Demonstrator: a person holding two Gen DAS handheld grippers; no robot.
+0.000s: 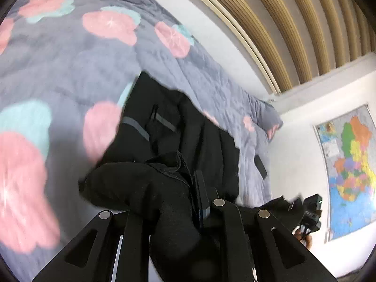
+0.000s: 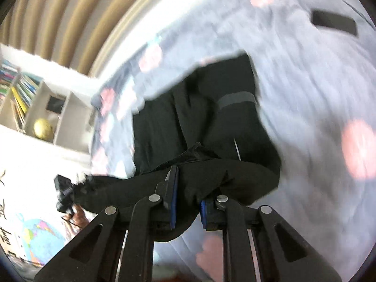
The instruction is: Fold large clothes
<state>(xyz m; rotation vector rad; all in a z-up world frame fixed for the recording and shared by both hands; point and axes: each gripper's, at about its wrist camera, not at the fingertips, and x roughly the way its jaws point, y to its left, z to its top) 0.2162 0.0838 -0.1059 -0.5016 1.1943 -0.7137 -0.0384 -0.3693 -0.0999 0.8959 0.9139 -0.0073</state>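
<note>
A large black garment point(image 1: 164, 122) with grey reflective bands lies on a grey bedspread point(image 1: 58, 70) printed with pink flowers, and its near edge is lifted off the bed. My left gripper point(image 1: 185, 188) is shut on a bunched fold of that edge; the cloth hides one finger. In the right wrist view the same garment point(image 2: 211, 122) hangs from my right gripper point(image 2: 188, 183), whose blue pads pinch the fabric. Each gripper also shows small in the other's view, the right gripper point(image 1: 310, 209) and the left gripper point(image 2: 63, 188), with the black edge stretched between them.
A flat black rectangular object point(image 2: 333, 23) lies on the bedspread beyond the garment. A slatted wooden panel point(image 1: 293, 23) runs behind the bed. A coloured map point(image 1: 347, 164) hangs on the white wall. A bookshelf point(image 2: 25, 94) with a globe point(image 2: 42, 128) stands beside the bed.
</note>
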